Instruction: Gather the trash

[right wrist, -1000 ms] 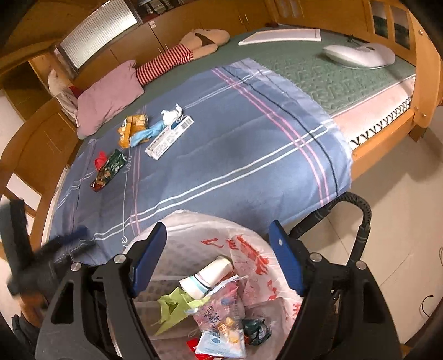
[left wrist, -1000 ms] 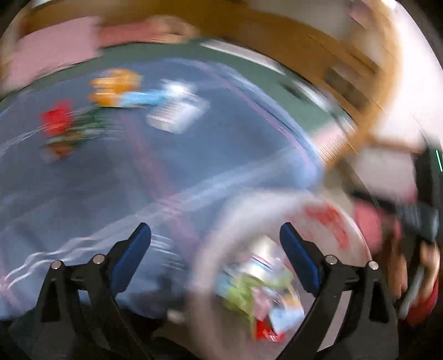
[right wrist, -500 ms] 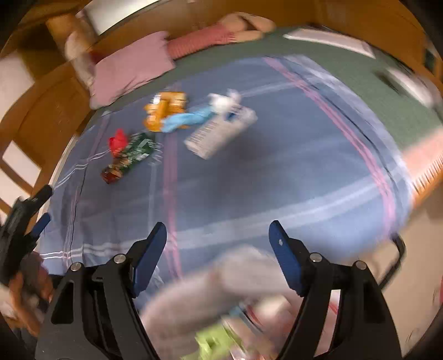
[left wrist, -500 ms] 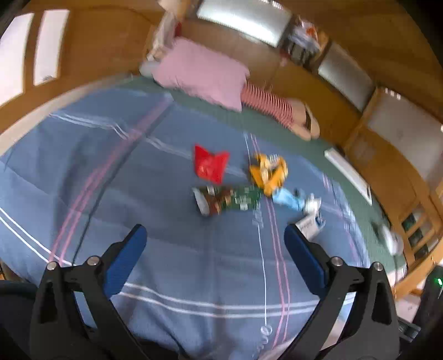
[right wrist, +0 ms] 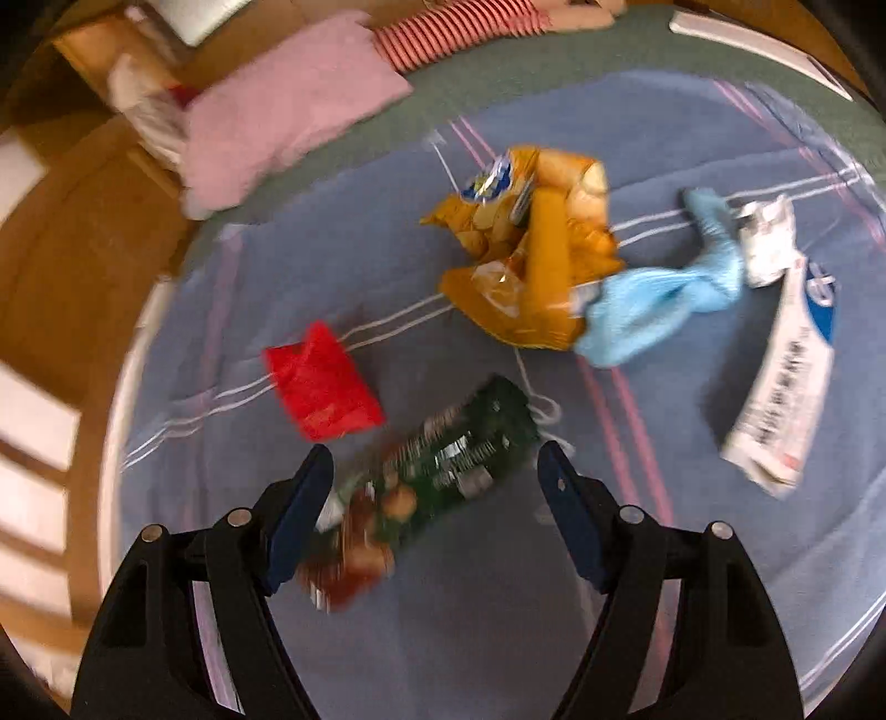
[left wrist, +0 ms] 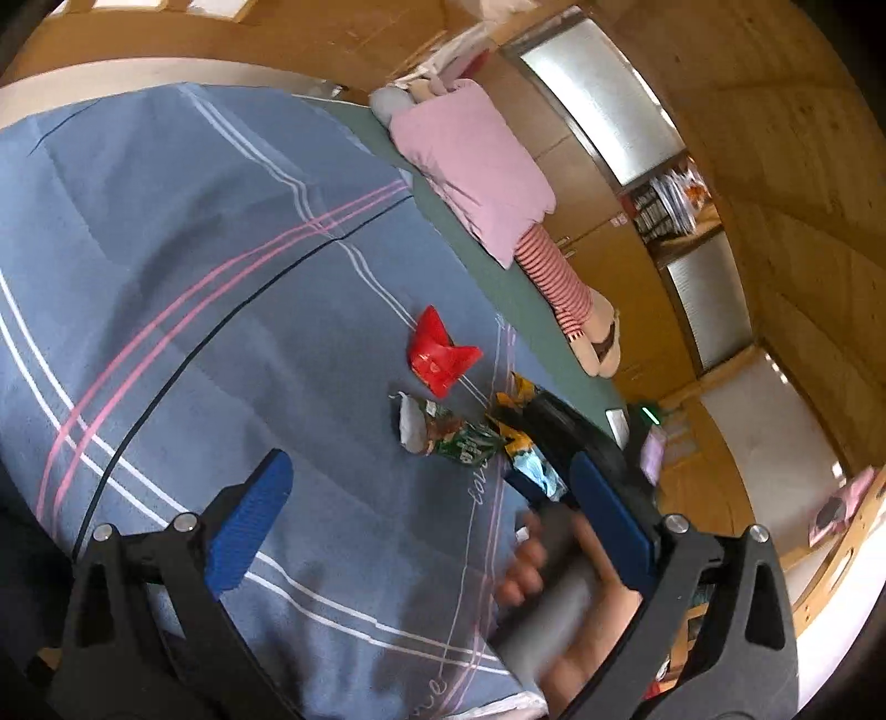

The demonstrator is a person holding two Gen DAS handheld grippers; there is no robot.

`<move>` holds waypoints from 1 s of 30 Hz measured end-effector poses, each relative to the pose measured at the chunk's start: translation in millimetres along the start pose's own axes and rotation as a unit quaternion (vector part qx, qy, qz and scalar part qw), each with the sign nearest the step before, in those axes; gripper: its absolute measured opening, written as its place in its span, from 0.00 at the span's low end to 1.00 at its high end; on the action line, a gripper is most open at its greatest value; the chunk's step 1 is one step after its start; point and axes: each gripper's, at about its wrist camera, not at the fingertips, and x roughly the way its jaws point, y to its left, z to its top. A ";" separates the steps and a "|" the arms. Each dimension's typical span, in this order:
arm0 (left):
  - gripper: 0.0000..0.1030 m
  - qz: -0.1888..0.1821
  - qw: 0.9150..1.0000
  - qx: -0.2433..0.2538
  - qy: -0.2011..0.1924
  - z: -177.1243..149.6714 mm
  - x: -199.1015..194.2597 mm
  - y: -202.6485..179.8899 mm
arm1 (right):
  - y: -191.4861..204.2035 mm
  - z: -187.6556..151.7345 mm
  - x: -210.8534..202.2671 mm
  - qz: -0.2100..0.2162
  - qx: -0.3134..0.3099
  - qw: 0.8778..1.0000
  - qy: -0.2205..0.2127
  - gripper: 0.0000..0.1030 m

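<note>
Several pieces of trash lie on a blue striped bedspread (right wrist: 692, 554). My right gripper (right wrist: 434, 462) is open and hovers just above a green snack wrapper (right wrist: 443, 465), which lies between its jaws. A red wrapper (right wrist: 321, 382) lies to its left. A yellow chip bag (right wrist: 531, 249), a light blue bag (right wrist: 659, 299) and a white printed packet (right wrist: 781, 393) lie beyond. My left gripper (left wrist: 432, 509) is open and empty above the bedspread (left wrist: 166, 249). In its view the red wrapper (left wrist: 440, 354) and green wrapper (left wrist: 448, 437) lie ahead, and the right gripper's body (left wrist: 576, 443) reaches in over them.
A pink pillow (right wrist: 282, 122) and a striped plush toy (right wrist: 470, 22) lie at the bed's head on a green mat (right wrist: 581, 61). A wooden bed frame (right wrist: 72, 277) runs along the left. Wooden cabinets (left wrist: 692, 232) stand behind the bed.
Both grippers swung away from the trash bag to the bed. The right gripper moved in close over the green wrapper. The left view now shows the right gripper and hand.
</note>
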 end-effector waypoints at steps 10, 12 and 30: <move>0.97 0.000 1.000 0.001 0.001 0.3 -6.9 1.2 | 27.1 -19.8 30.6 -0.056 -0.096 0.993 0.036 0.49; 0.97 0.003 1.000 0.010 0.000 -0.6 -6.4 -1.7 | 21.3 -30.9 19.4 -0.031 -0.113 0.992 0.051 0.37; 0.97 0.038 0.998 0.058 0.004 -8.2 -5.7 -18.1 | -32.0 -91.9 -95.4 0.061 -0.180 0.981 0.048 0.69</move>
